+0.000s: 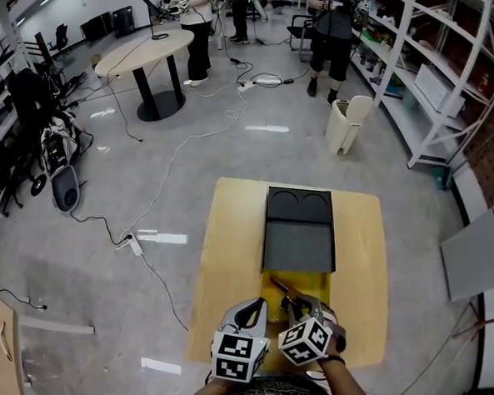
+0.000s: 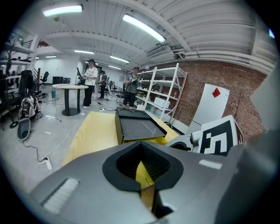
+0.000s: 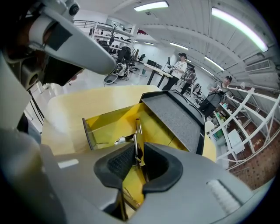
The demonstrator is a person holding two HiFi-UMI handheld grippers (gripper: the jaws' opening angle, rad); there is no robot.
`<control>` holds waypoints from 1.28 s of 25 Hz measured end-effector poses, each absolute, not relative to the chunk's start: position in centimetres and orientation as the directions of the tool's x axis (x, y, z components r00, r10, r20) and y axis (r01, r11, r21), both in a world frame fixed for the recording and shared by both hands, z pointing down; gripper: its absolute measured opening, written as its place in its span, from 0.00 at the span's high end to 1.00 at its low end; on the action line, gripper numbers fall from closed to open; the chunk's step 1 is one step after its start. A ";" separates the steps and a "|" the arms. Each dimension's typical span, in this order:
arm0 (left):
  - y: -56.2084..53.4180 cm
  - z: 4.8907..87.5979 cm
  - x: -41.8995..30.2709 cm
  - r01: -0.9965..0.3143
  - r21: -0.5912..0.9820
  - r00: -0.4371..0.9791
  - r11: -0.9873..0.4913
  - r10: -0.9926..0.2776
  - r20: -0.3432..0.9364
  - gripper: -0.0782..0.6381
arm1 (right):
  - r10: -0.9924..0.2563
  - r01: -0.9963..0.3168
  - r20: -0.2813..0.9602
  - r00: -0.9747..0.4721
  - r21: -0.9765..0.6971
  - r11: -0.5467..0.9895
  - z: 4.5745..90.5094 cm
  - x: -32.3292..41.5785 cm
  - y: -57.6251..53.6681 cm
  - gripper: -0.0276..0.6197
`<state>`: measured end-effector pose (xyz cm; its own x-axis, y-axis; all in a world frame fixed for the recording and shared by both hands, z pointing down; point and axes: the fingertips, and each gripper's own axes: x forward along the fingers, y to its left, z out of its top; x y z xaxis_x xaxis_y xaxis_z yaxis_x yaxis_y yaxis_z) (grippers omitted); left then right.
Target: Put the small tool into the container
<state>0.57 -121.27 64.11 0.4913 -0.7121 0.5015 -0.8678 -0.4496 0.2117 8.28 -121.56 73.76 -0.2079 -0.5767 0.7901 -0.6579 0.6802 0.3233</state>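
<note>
An open yellow container (image 1: 273,284) sits at the near end of the yellow table (image 1: 234,252), its walls (image 3: 107,124) filling the right gripper view. My right gripper (image 3: 136,157) is shut on a thin metal tool (image 3: 137,135), which sticks out forward over the container's inside. From the head view the tool (image 1: 286,297) shows dark above the container, just ahead of my right gripper (image 1: 308,307). My left gripper (image 1: 255,307) hovers beside it at the container's near left; its jaws (image 2: 142,168) are shut with nothing between them.
A black tray-like case (image 1: 297,227) lies on the table just beyond the container. A silver piece (image 3: 119,141) rests inside the container. On the floor around are cables, a white bin (image 1: 347,124), a round table (image 1: 145,53), shelving (image 1: 440,72) and people standing far off.
</note>
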 end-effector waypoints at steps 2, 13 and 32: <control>-120.6 64.1 0.4 -0.866 0.212 0.494 -0.453 -0.711 0.500 0.89 | -0.577 -0.664 0.790 -0.208 0.319 0.676 73.8 8.1 -120.7 0.86; -112.7 59.7 -1.3 -0.845 0.205 0.526 -0.494 -0.697 0.487 0.89 | -0.589 -0.716 0.780 -0.209 0.289 0.636 69.1 6.1 -112.3 0.86; -89.4 55.1 -0.6 -0.795 0.176 0.591 -0.581 -0.677 0.438 0.88 | -0.748 -0.900 0.570 -0.340 0.034 0.435 57.5 5.1 -90.4 0.95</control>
<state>-0.58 -89.45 55.12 0.5911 -0.6770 0.4385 -0.7951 -0.5805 0.1755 5.09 -90.35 57.52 -0.3400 -0.7482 0.5697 -0.9000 0.4345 0.0336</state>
